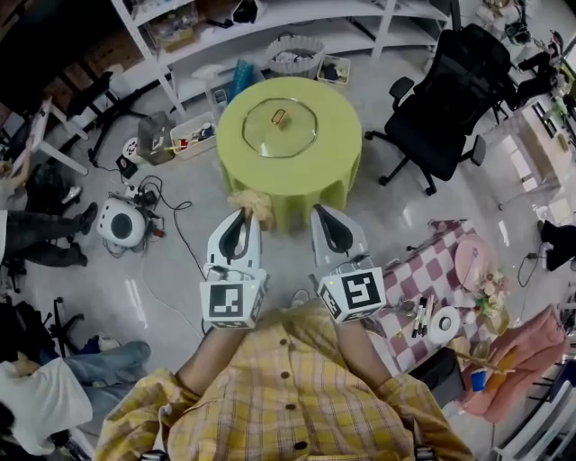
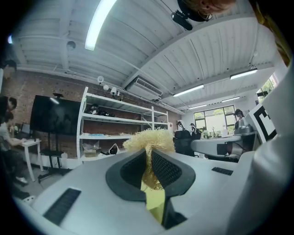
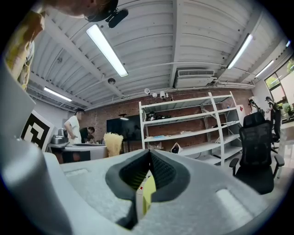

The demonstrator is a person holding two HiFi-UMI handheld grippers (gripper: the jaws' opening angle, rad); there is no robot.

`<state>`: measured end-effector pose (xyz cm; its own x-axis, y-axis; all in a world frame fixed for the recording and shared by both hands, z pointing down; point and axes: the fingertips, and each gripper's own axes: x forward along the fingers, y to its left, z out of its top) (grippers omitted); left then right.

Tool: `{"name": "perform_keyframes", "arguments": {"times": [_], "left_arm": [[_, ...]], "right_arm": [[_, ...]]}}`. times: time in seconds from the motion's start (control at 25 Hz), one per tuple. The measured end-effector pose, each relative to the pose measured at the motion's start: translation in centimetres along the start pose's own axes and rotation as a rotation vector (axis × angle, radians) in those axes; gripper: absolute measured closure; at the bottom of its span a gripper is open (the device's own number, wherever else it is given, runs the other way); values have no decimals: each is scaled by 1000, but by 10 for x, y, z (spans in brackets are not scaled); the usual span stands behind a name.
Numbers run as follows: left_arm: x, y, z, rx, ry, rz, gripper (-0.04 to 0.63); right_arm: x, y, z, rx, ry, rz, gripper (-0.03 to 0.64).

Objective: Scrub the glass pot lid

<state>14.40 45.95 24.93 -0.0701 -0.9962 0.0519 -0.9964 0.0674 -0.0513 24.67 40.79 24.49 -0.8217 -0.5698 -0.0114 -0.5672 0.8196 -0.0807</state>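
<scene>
A glass pot lid [image 1: 279, 127] with a small knob lies flat on the round green table [image 1: 342, 162] ahead of me. Both grippers are held side by side short of the table's near edge, away from the lid. My left gripper [image 1: 245, 213] is shut on a straw-coloured fibrous scrubber [image 1: 253, 203], whose tuft sticks out past the tips. The left gripper view shows the scrubber [image 2: 149, 139] pinched between the dark pads of the left gripper [image 2: 149, 158]. My right gripper [image 1: 320, 213] is shut with nothing in it; in its own view the right gripper [image 3: 148, 158] has its pads meeting.
A black office chair [image 1: 454, 99] stands right of the table. White shelving [image 1: 270, 27], a basket [image 1: 295, 54] and a box of items [image 1: 184, 140] lie behind it. A checkered table [image 1: 432, 279] is at my right, a white device [image 1: 121, 222] with cables and seated people at my left.
</scene>
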Motion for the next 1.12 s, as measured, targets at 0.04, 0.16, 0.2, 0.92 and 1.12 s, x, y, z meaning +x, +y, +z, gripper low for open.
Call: {"name": "perform_keyframes", "arguments": {"times": [0.04, 0.16, 0.2, 0.92, 1.12], "left_arm": [[2, -4, -2, 3, 4, -2, 554], [10, -14, -5, 13, 9, -7, 554], [13, -15, -6, 14, 9, -7, 554], [135, 88, -29, -23, 24, -15, 554], [188, 144, -14, -11, 28, -50, 554]], "right_arm": [[-2, -5, 0, 6, -2, -3, 619], [-2, -20, -4, 26, 1, -12, 620], [-1, -23, -6, 33, 5, -13, 620], [160, -53, -31, 23, 72, -24, 620], [232, -58, -25, 35, 82, -64, 620]]}}
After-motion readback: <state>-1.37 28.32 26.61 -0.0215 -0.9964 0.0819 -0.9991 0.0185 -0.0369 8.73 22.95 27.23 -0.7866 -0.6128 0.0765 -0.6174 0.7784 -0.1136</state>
